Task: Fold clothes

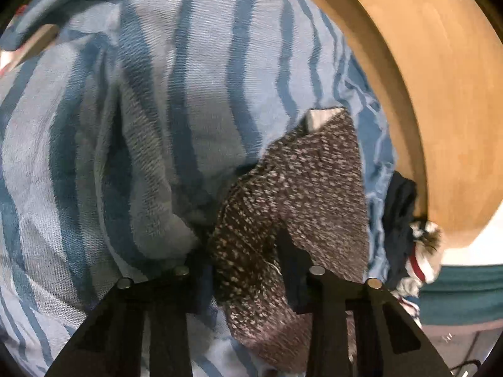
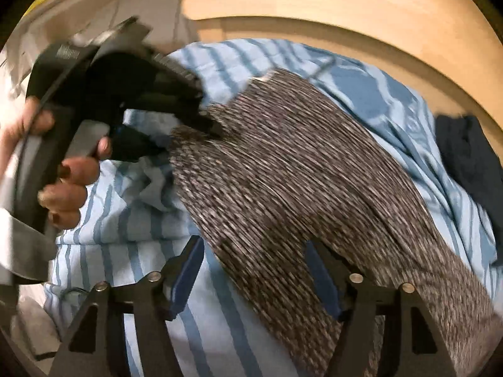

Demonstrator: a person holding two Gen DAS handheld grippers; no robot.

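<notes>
Striped bedding (image 2: pixel 132 220) beneath, speckled garment (image 2: pixel 283 172) between both grippers' spread jaws.

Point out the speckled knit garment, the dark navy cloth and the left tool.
speckled knit garment (image 2: pixel 298 163): right wrist view, middle of the knit.
dark navy cloth (image 2: pixel 468 157): right wrist view, centre of the bundle.
left tool (image 2: pixel 201 125): right wrist view, fingertips at the garment's edge.

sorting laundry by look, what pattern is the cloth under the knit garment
Light blue cloth with darker blue stripes, clearest in the right wrist view.
</notes>
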